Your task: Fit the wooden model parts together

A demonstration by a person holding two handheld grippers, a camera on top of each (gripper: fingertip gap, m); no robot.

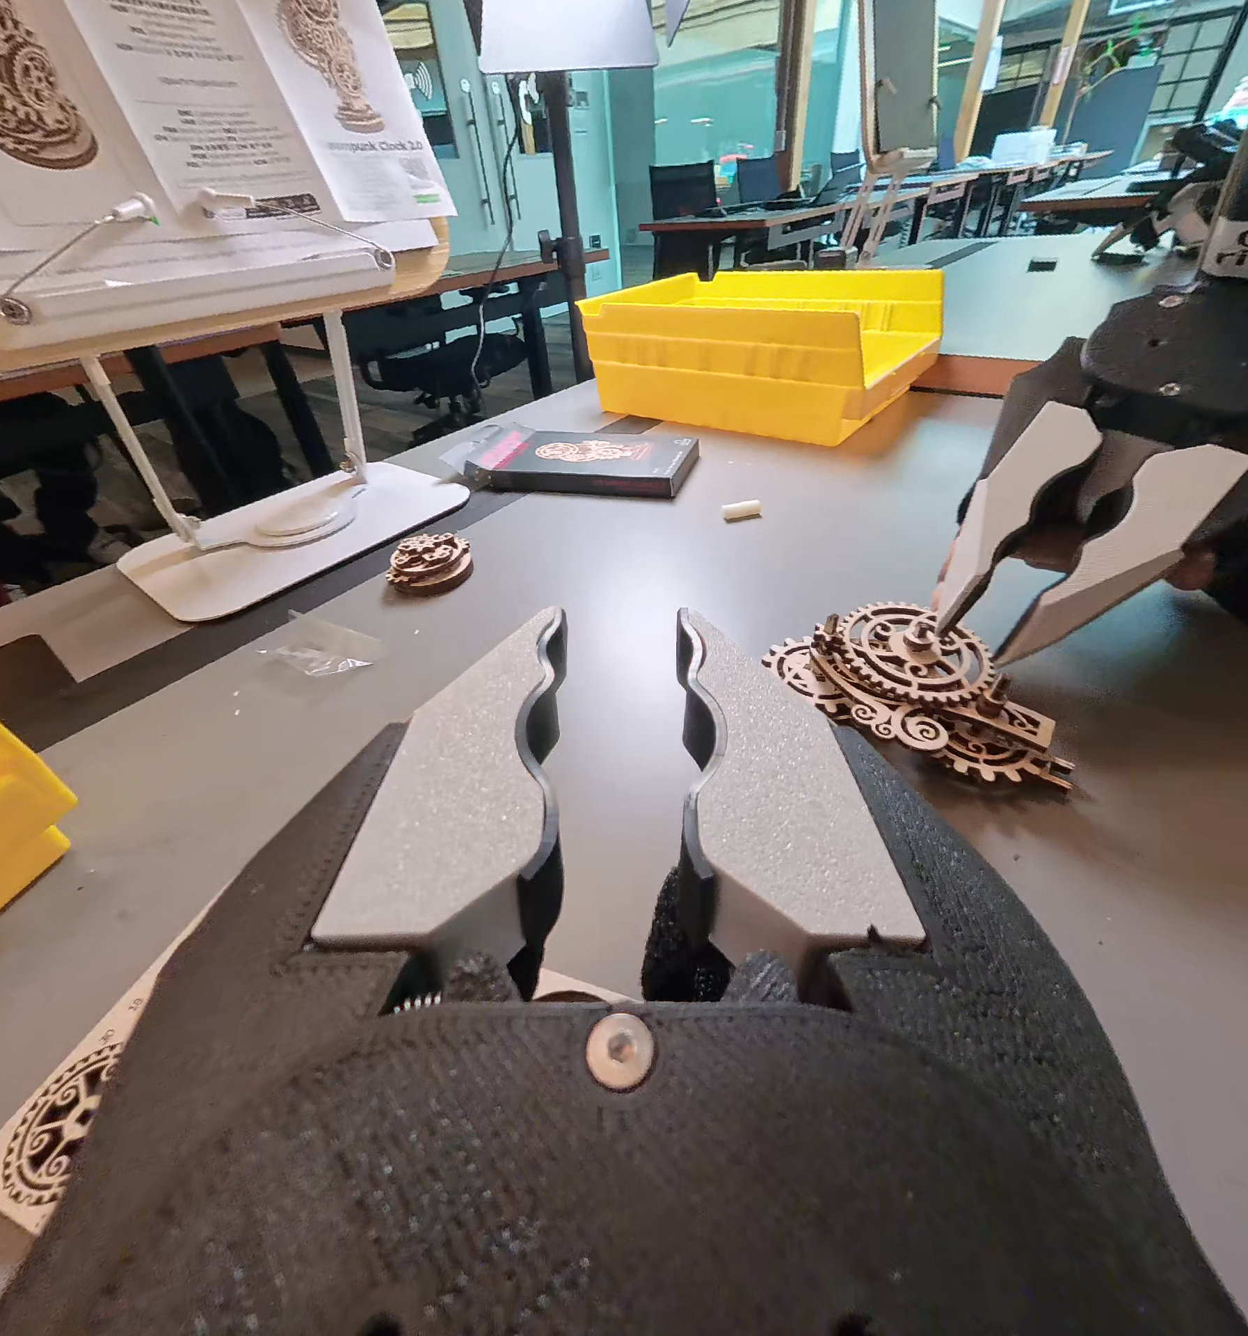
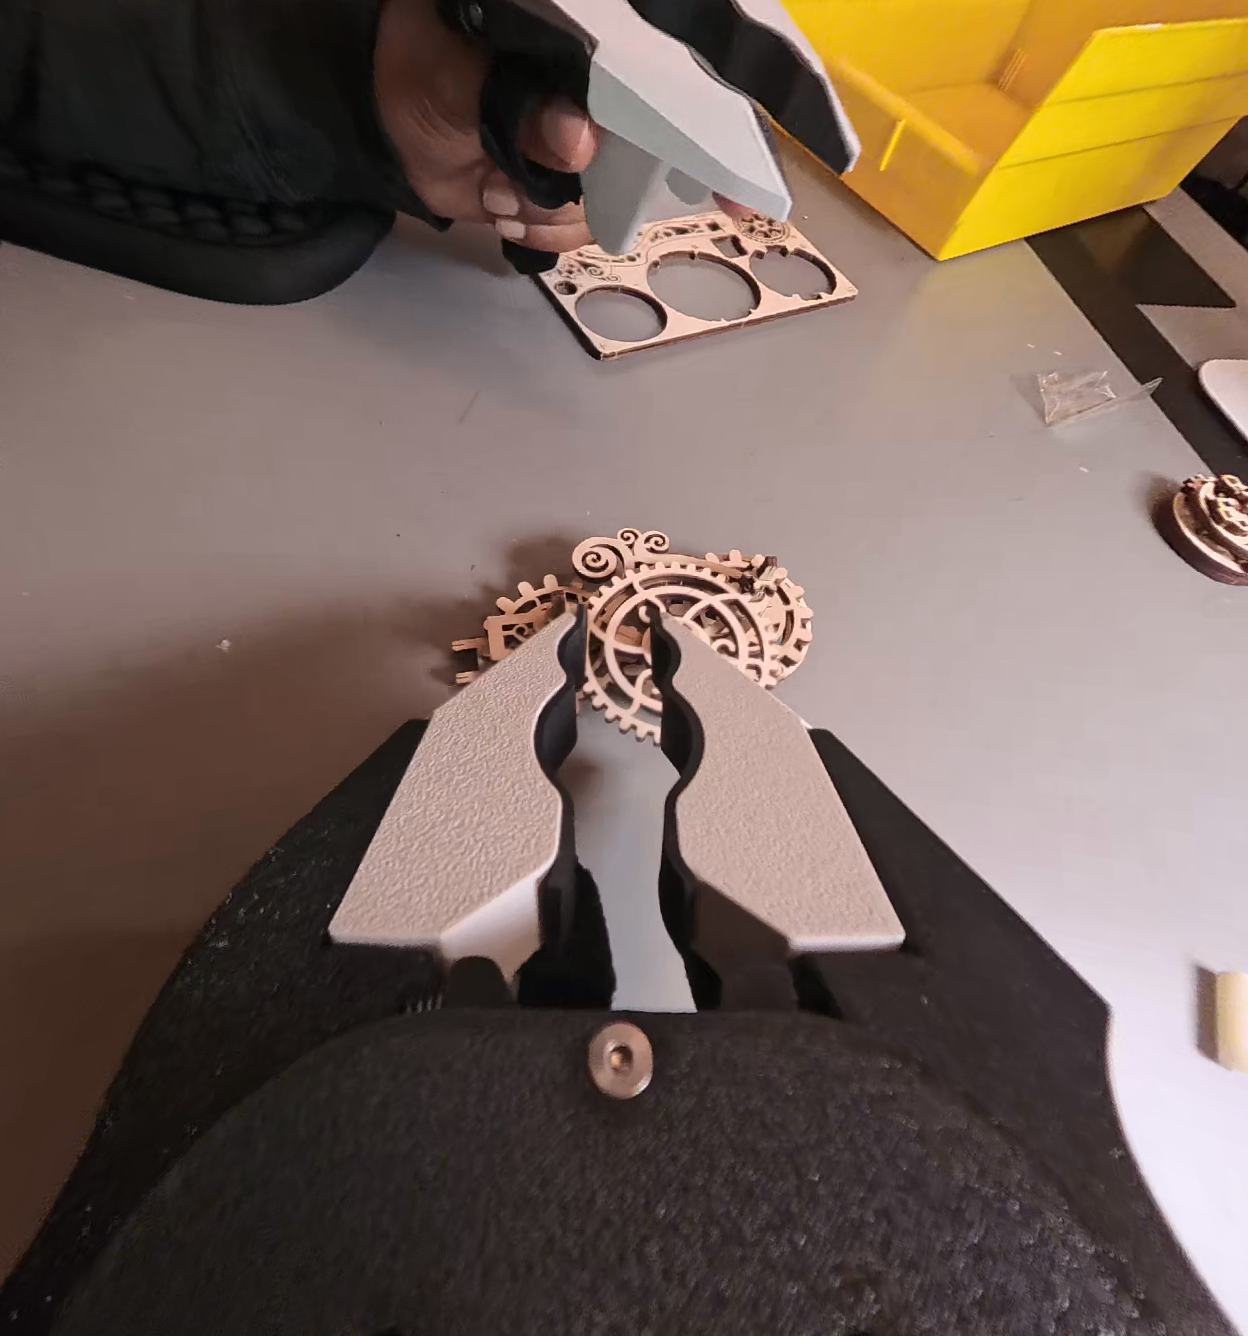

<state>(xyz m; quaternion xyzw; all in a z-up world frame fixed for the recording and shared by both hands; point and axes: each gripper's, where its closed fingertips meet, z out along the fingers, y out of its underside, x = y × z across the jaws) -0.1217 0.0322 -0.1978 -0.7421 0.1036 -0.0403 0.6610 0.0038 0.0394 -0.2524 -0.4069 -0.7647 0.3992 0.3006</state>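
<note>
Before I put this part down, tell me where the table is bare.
Free: the grey stretch ahead of the left gripper, between the small round gear piece and the gear assembly. Crowded: around that assembly, where the right gripper works, and by the cut-out sheet.

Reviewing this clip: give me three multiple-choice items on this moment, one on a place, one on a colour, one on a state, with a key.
1. Where does the wooden gear assembly lie?
A. on the grey table
B. in a bin
C. on the document stand

2. What colour is the bin at the back of the table?
A. blue
B. yellow
C. red

3. How stands the left gripper?
A. clamped on a gear
B. holding the box
C. apart, with nothing between the fingers

Key: 1 A, it rests flat on the table; 2 B, plainly yellow; 3 C, only table shows between its fingers.
</note>
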